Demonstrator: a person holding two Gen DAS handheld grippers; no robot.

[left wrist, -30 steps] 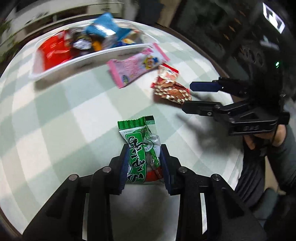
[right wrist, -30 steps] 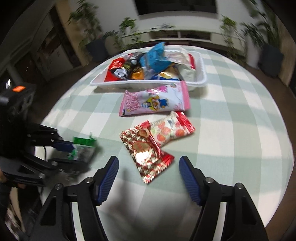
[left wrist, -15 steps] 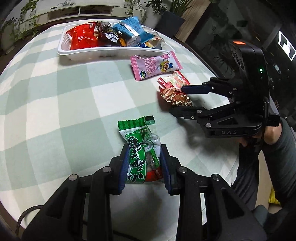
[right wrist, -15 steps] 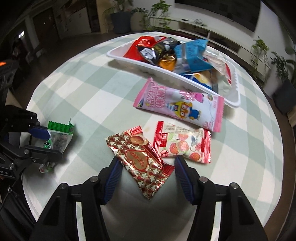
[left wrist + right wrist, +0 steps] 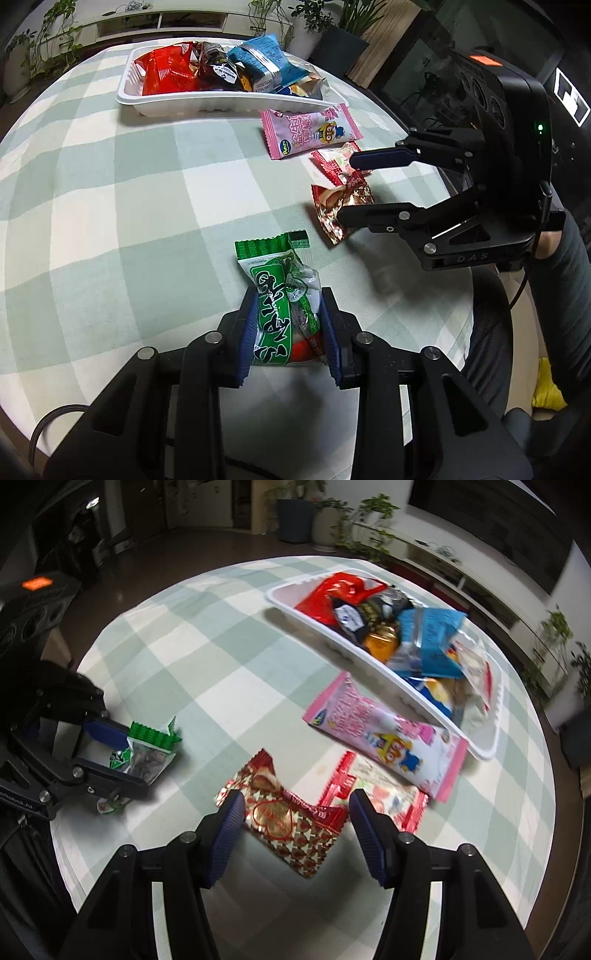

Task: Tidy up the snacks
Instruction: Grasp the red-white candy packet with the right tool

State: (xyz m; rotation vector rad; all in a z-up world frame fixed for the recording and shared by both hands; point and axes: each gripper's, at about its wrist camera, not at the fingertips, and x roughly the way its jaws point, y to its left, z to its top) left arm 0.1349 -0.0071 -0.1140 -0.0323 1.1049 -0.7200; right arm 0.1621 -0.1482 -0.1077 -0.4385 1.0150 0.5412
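Note:
My left gripper (image 5: 289, 295) is shut on a green snack packet (image 5: 273, 280), which sticks out forward over the table; the right wrist view shows the same grip on the green packet (image 5: 151, 749) at far left. My right gripper (image 5: 295, 801) is open and points down at a red heart-patterned packet (image 5: 288, 827) lying flat between its fingers. The left pad is at the packet's edge and the right pad stands clear of it. Beside it lie a red-and-white packet (image 5: 380, 794) and a long pink packet (image 5: 384, 731). A white tray (image 5: 369, 661) holds several snacks.
The round table has a green-and-white checked cloth (image 5: 110, 206) with bare cloth between the grippers and the tray (image 5: 177, 101). A sleeve and hand (image 5: 554, 251) hold the right gripper at the table's right edge. Potted plants and low shelves stand beyond the table.
My right gripper has rolled, narrowed a little and shifted so the heart-patterned packet now lies between its fingers. The left gripper keeps its hold on the green packet.

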